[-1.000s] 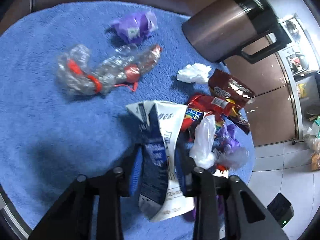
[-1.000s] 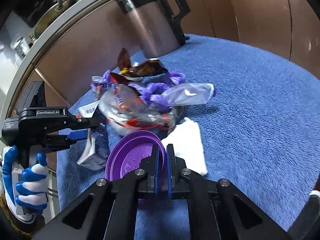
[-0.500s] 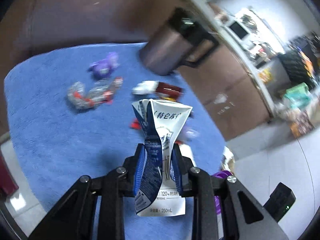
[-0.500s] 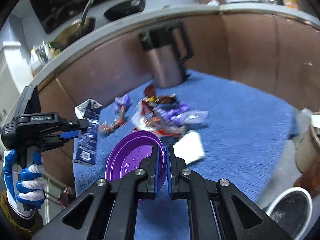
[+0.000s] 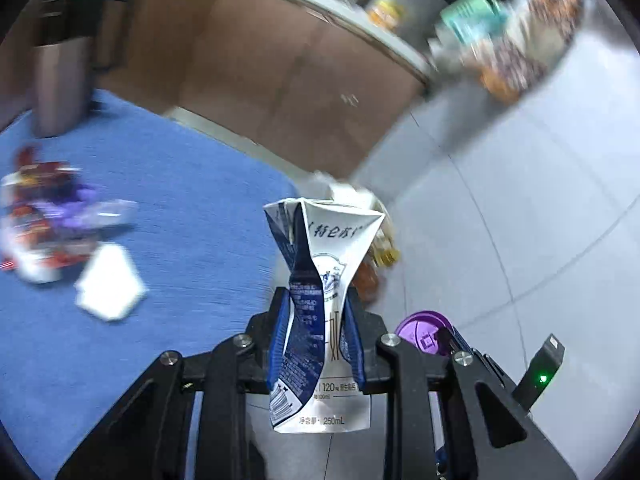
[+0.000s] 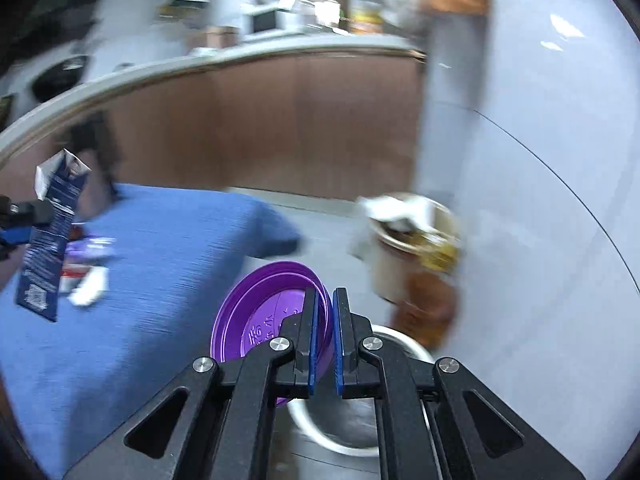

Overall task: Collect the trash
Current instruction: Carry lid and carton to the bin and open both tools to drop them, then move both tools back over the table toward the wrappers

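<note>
Carrying: left hand-held gripper (image 5: 316,336) pinches crushed blue-white milk carton (image 5: 320,280), right hand-held gripper (image 6: 323,336) pinches purple plastic lid (image 6: 260,316); centre both over white-rimmed bin (image 6: 400,344) before releasing.

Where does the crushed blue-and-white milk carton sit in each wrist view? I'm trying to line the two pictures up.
Left wrist: crushed blue-and-white milk carton, bottom centre, clamped upright in the left gripper.
Right wrist: same carton, far left edge, tilted.
Shared landmark: blue fleece cloth.
</note>
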The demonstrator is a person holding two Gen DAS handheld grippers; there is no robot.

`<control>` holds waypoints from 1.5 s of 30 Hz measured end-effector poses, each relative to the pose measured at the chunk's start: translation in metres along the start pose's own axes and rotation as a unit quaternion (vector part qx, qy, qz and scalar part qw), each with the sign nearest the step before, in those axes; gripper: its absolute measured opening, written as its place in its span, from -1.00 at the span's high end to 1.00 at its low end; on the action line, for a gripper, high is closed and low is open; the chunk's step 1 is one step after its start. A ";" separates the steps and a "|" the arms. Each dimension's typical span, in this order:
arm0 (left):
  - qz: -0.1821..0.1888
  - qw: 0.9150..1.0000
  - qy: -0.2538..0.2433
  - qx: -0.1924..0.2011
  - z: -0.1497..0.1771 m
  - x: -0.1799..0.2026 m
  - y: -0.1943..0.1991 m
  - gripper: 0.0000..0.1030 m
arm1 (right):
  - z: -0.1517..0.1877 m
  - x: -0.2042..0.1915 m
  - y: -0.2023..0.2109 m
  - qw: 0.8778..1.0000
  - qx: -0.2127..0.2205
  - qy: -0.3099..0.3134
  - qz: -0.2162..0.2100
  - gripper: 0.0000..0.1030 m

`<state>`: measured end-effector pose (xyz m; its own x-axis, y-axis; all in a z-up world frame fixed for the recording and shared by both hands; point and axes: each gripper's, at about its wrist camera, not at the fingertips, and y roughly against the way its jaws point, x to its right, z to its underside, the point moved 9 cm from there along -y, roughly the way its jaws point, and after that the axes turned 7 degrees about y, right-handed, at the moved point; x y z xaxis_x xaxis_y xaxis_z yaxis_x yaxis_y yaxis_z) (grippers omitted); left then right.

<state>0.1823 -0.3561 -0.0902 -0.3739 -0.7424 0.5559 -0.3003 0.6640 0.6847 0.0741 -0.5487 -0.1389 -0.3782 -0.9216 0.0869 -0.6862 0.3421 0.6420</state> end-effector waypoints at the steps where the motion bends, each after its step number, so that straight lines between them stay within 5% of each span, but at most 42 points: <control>1: 0.001 1.000 -0.009 -0.014 0.005 0.012 -0.017 0.51 | 0.007 0.017 -0.009 1.000 -0.010 -0.009 0.017 0.87; 6: -0.005 0.996 -0.055 -0.071 0.031 0.061 -0.099 0.50 | 0.035 0.063 -0.042 0.997 -0.047 -0.034 0.058 0.87; 13: -0.021 0.991 -0.089 -0.100 0.041 0.088 -0.165 0.47 | 0.069 0.092 -0.083 0.993 -0.084 -0.060 0.064 0.84; 16: -0.022 0.990 -0.091 -0.107 0.048 0.093 -0.177 0.12 | 0.073 0.095 -0.101 0.992 -0.095 -0.065 0.053 0.82; 21: -0.012 0.990 -0.087 -0.114 0.048 0.092 -0.182 0.05 | 0.080 0.093 -0.110 0.991 -0.098 -0.080 0.039 0.42; 29: -0.004 0.992 -0.112 -0.059 0.034 0.097 -0.138 0.05 | 0.058 0.080 -0.086 0.994 -0.064 -0.085 0.020 0.38; 45: -0.019 0.989 -0.106 0.106 0.000 0.044 0.043 -0.12 | -0.038 -0.006 0.042 0.996 0.070 -0.027 -0.042 0.23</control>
<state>0.1526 -0.3605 -0.0364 -0.5271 -0.7469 0.4054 -0.4868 0.6564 0.5763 0.0710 -0.5354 -0.0839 -0.3461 -0.9382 -0.0064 -0.7957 0.2898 0.5319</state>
